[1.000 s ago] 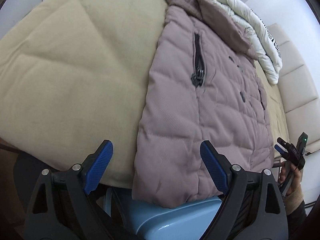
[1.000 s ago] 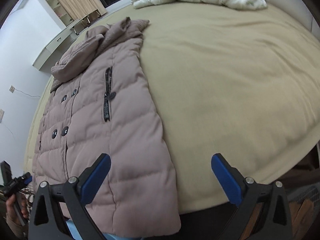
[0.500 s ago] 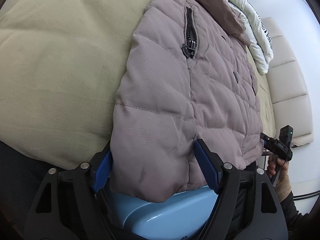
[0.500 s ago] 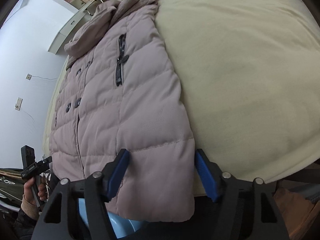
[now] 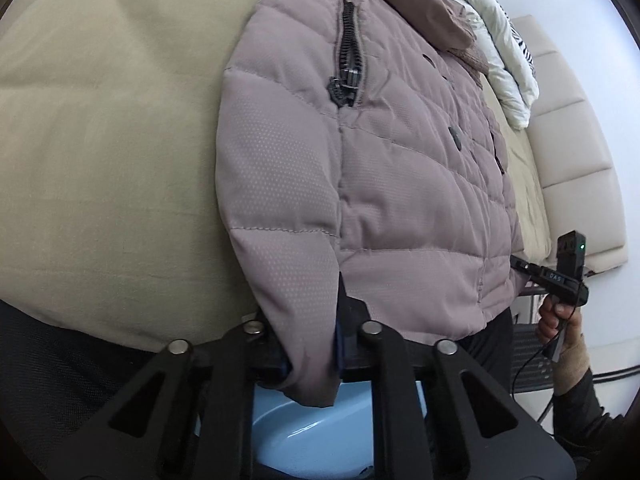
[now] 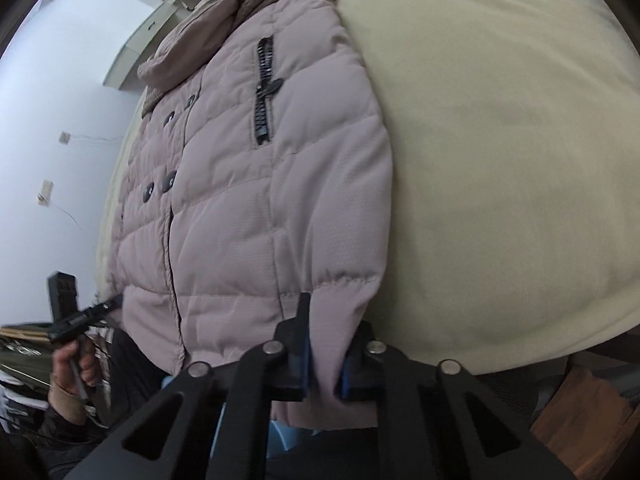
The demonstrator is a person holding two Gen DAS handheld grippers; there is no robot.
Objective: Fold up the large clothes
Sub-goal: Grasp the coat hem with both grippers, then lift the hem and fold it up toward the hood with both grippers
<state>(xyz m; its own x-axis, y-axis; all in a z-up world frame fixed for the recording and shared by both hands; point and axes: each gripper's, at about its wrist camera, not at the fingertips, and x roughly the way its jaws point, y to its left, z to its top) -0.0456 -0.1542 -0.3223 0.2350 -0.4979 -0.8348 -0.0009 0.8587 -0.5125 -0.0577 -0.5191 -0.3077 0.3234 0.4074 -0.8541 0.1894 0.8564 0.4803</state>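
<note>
Now both grippers pinch the jacket's hem corners.
Left gripper (image 5: 310,354) and right gripper (image 6: 322,364) each have jaws pressed on 1 bottom corner of the puffer jacket (image 5: 380,168), which lies flat on the bed (image 6: 500,152); its long axis runs straight away from both toward the collar (image 6: 208,36), equally near each hand.

Blue pads of left gripper (image 5: 310,354) were mostly hidden by pinched jacket (image 5: 380,168) hem. Jacket collar was cut off at the top edge. The light-blue object (image 5: 304,432) beneath could not be identified.
</note>
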